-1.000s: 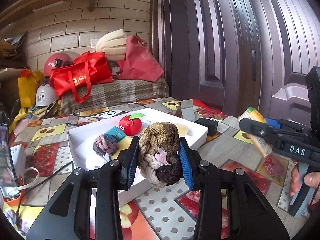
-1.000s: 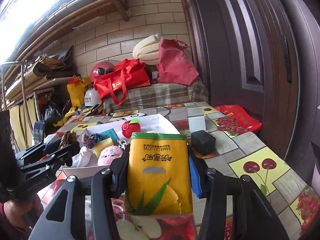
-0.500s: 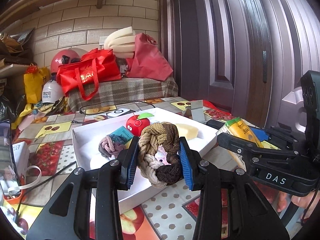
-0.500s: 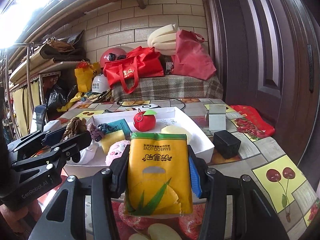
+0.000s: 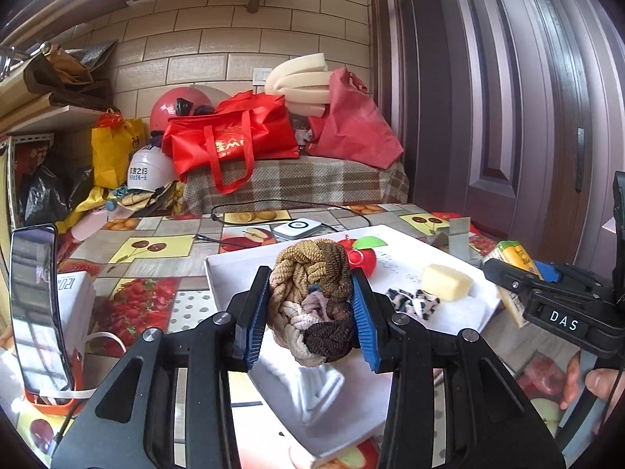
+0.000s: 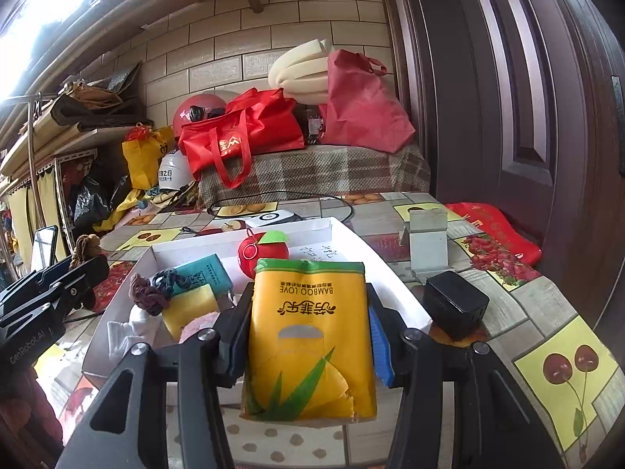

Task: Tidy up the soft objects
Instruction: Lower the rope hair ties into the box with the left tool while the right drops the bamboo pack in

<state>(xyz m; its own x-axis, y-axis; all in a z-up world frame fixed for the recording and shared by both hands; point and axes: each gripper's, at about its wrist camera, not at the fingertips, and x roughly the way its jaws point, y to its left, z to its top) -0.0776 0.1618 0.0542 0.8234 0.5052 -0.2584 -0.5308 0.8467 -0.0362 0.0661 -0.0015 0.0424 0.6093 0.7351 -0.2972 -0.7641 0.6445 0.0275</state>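
Observation:
My left gripper [image 5: 310, 312] is shut on a brown and cream braided knot toy [image 5: 312, 297], held above the near part of the white tray [image 5: 234, 265]. My right gripper [image 6: 308, 332] is shut on a yellow tissue pack [image 6: 308, 336], held at the tray's [image 6: 351, 234] near right edge. In the tray lie a red plush apple [image 6: 265, 254], a teal packet [image 6: 203, 273], a yellow sponge [image 6: 187, 305], a dark knotted cord [image 6: 146, 293], a pale foam block [image 5: 445, 281] and a black-and-white scrunchie [image 5: 414, 301].
A black charger block [image 6: 453, 305] and a grey stand [image 6: 425, 238] sit right of the tray. A phone [image 5: 35, 305] stands upright at the left. A white device with a cable [image 5: 297, 228] lies behind the tray. Red bags [image 5: 230, 140] sit on a bench at the back.
My left gripper moved right and forward over the tray with the knot toy. My right gripper carried the tissue pack closer to the tray's right edge.

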